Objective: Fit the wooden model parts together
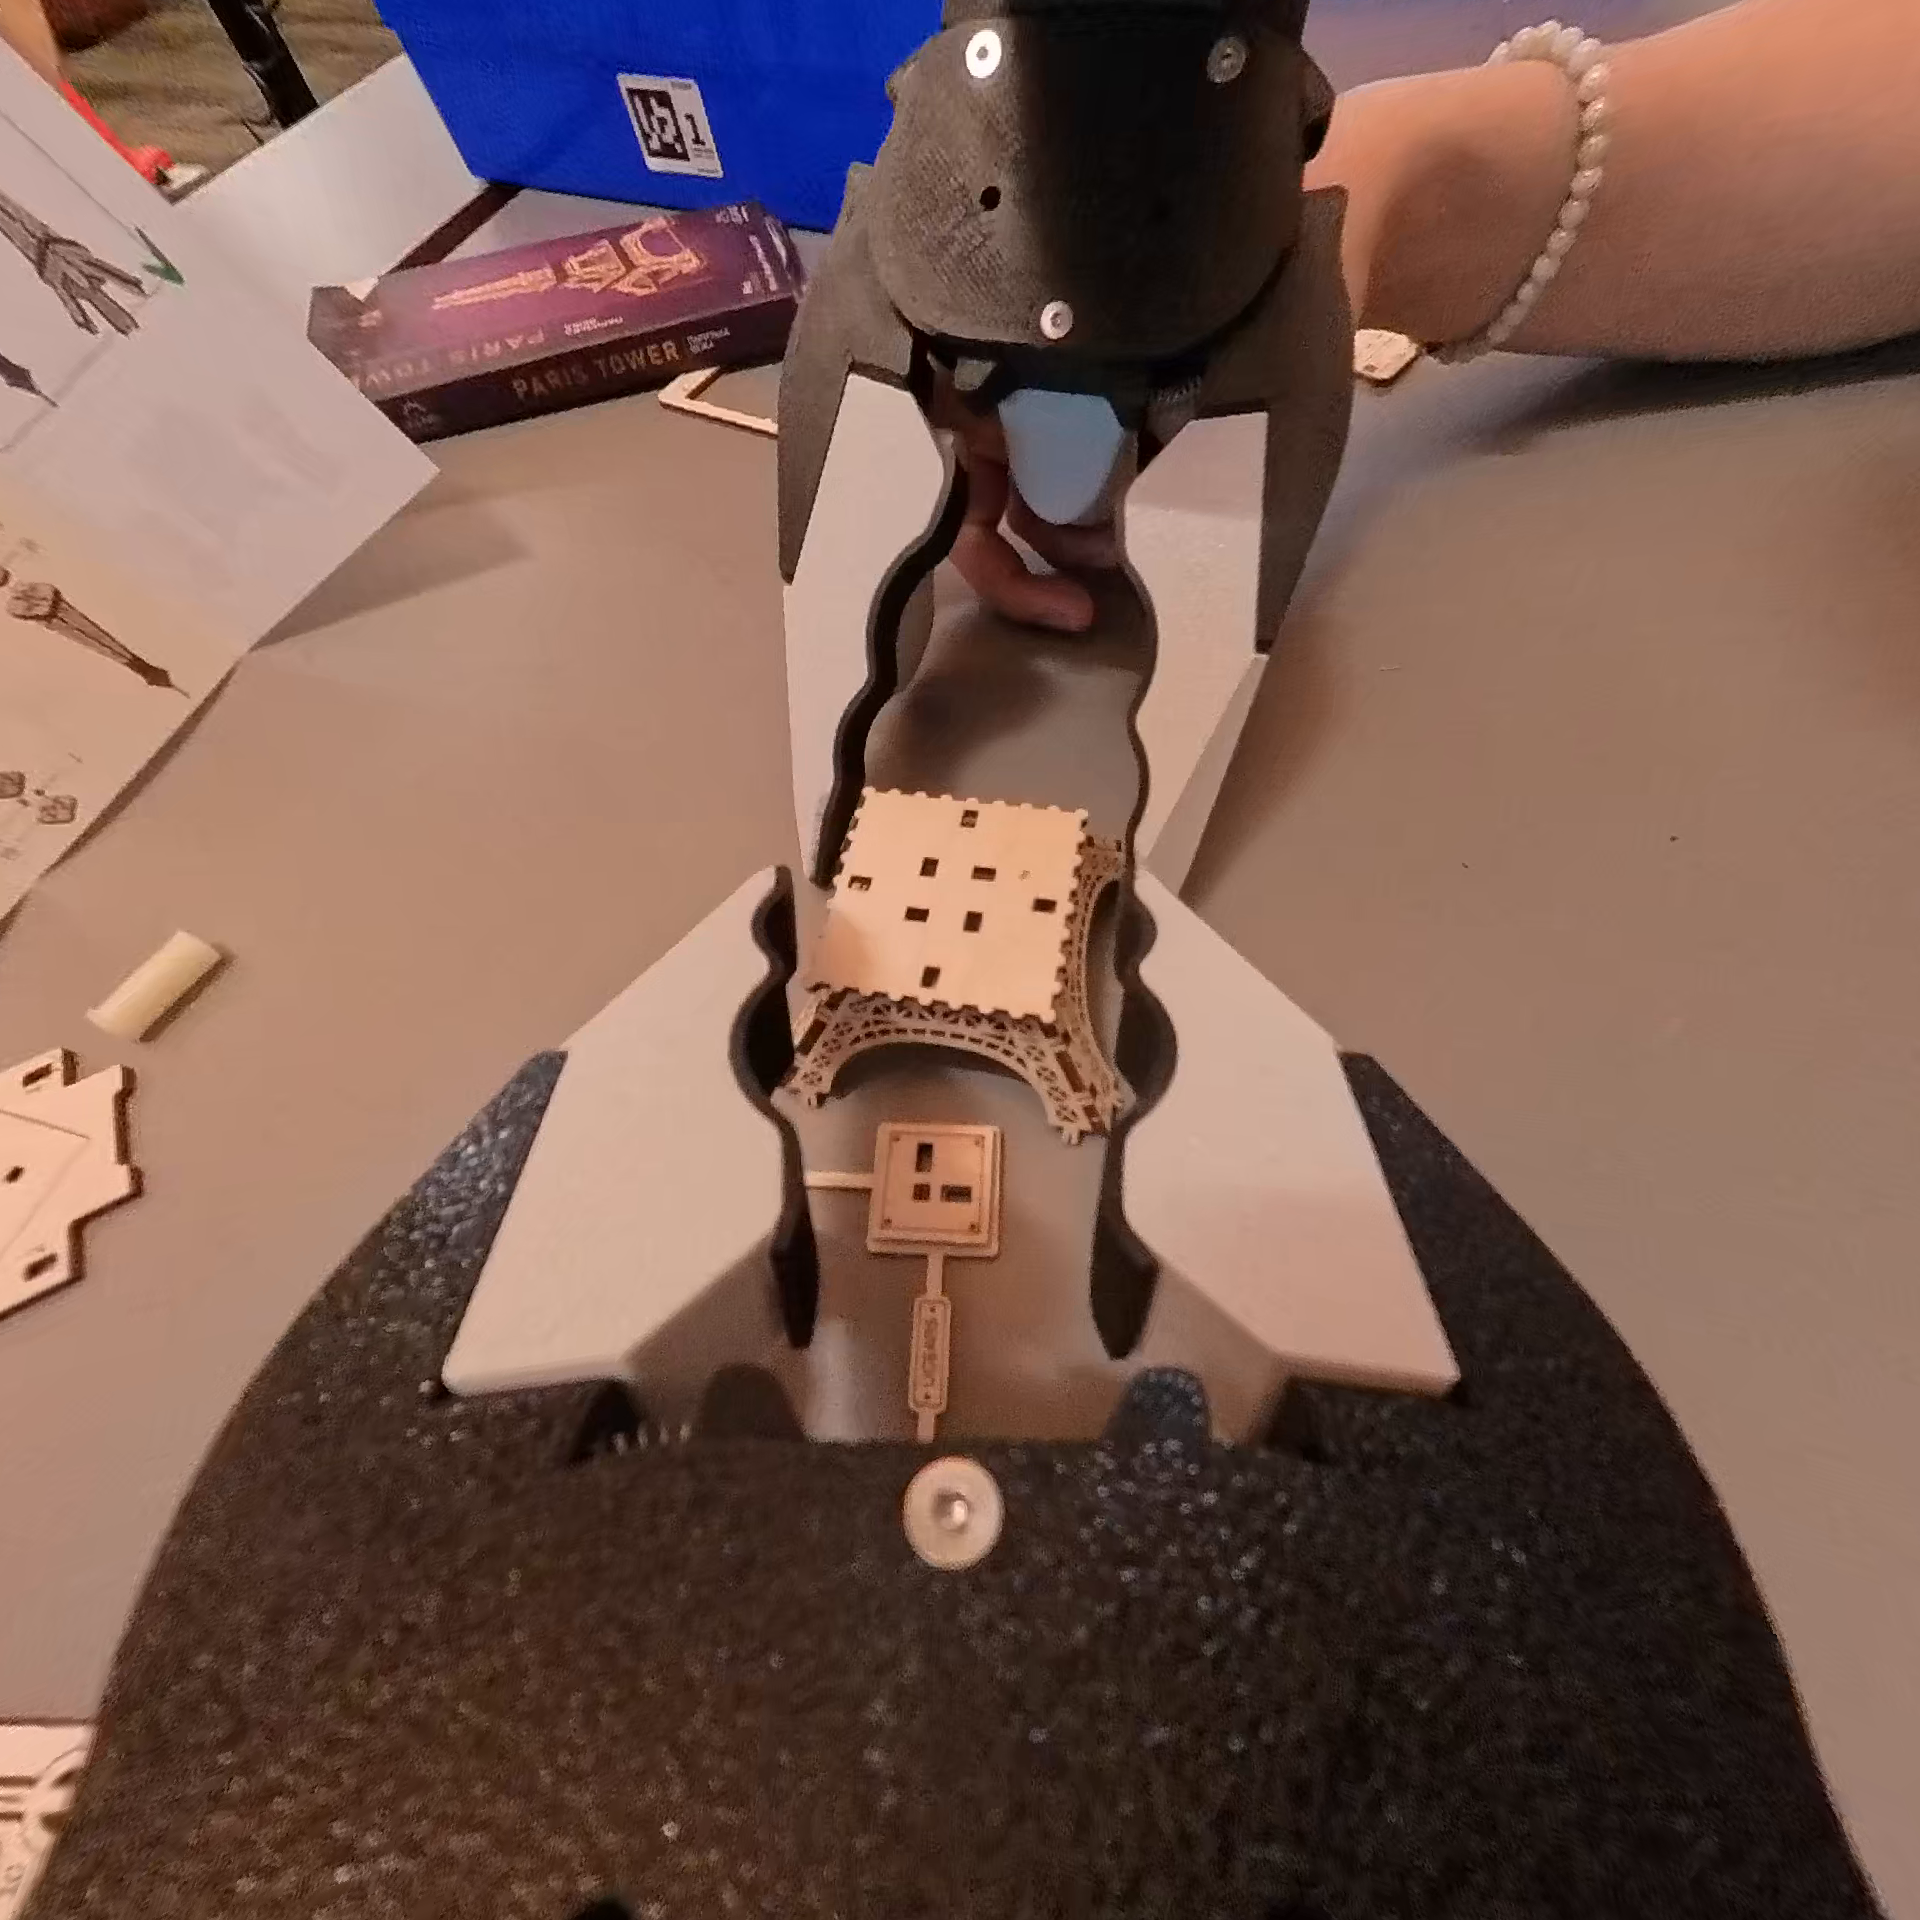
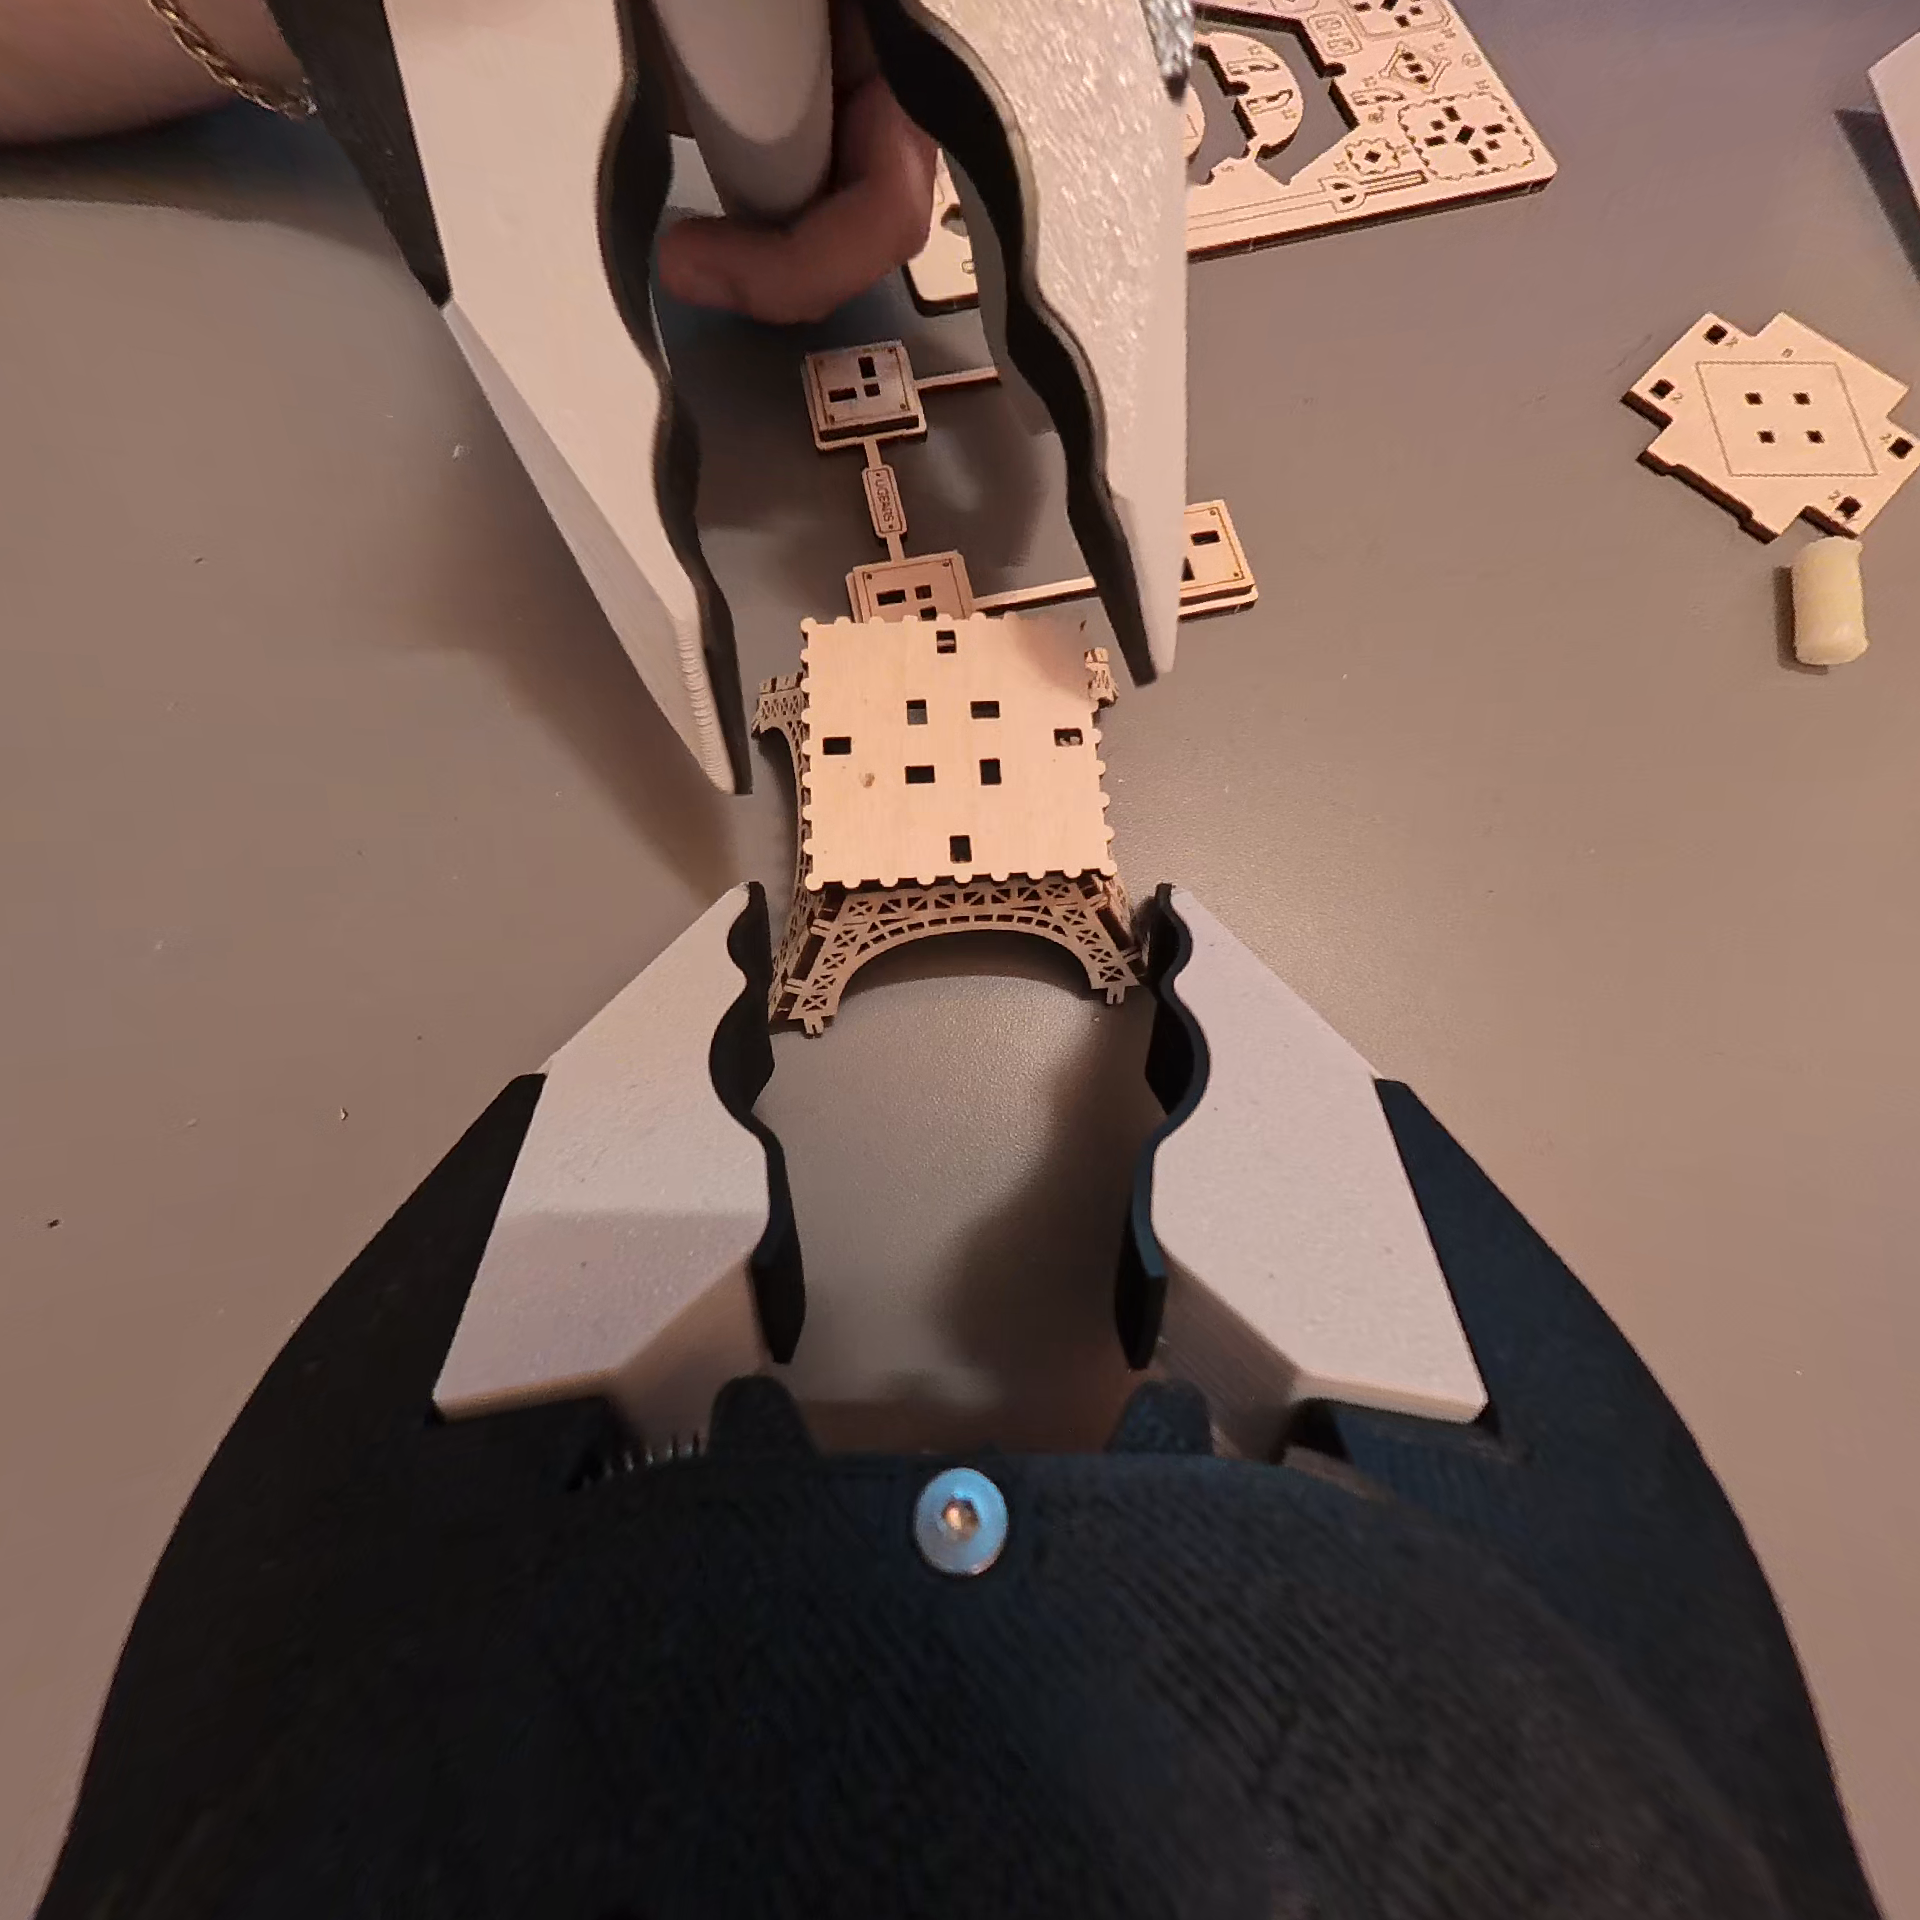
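The wooden tower base (image 1: 951, 925), four lattice arch legs under a square slotted top plate, stands on the grey table (image 1: 1558, 935). My left gripper (image 1: 956, 894) brackets its near legs, and both pads touch them. My right gripper (image 1: 982, 831) comes in from the opposite side, its fingertips meeting mine. In the right wrist view the base (image 2: 951, 758) sits between the right gripper's (image 2: 956, 904) pads, which touch its near legs. The left gripper (image 2: 930, 717) flanks the far side. Small square wooden parts on a thin sprue (image 1: 935, 1195) lie under the left gripper and also show in the right wrist view (image 2: 862, 390).
A flat cross-shaped wooden plate (image 2: 1777, 426) and a pale cylinder (image 2: 1829, 613) lie to one side. A punched wooden sheet (image 2: 1371, 135) is farther off. A purple box (image 1: 561, 312), a blue box (image 1: 644, 94) and instruction sheets (image 1: 156, 416) sit at the back left. A forearm with a bead bracelet (image 1: 1558, 208) crosses the back right. Both grippers' tips are close together, under 4 cm apart. The pale cylinder (image 2: 1829, 613) is about 15 cm from both grippers' fingertips. It turns up in the left wrist view (image 1: 171, 970) as well.
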Demonstrator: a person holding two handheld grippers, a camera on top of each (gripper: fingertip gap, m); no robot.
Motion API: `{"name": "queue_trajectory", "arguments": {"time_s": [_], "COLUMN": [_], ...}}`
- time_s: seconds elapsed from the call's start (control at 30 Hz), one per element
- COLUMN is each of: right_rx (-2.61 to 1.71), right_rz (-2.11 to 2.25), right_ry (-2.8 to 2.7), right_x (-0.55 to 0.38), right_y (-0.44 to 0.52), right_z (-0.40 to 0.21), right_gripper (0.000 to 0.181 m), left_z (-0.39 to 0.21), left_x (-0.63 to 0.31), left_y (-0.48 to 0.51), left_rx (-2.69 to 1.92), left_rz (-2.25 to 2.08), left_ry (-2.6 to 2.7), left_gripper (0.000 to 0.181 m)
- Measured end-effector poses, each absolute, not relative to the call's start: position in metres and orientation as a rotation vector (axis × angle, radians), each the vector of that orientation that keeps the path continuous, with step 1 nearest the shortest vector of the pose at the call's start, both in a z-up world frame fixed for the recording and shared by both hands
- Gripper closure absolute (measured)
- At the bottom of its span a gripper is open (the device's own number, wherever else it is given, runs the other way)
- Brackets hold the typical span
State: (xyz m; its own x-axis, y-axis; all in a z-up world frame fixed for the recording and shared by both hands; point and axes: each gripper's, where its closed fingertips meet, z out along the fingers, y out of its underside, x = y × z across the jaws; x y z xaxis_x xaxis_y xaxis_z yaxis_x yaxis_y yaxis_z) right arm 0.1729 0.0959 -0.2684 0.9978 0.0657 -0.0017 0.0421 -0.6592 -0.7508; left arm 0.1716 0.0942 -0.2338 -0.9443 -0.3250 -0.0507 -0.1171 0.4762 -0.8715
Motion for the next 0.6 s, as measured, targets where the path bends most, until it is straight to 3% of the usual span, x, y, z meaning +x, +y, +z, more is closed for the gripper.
{"name": "queue_trajectory", "arguments": {"time_s": [0.37,0.6], "right_rx": [-2.291,-2.291], "right_rz": [0.038,0.040], "right_ry": [-0.074,-0.073], "right_x": [0.1730,0.1732], "right_y": [0.0961,0.0962], "right_z": [-0.2685,-0.2685], "right_gripper": [0.110,0.110], "left_z": [-0.2352,-0.2335], "left_x": [0.1750,0.1766], "left_y": [0.0902,0.0919], "left_rx": [-0.404,-0.351], "left_rz": [-1.504,-1.469], "left_ry": [2.576,2.525], "left_gripper": [0.135,0.126]}}
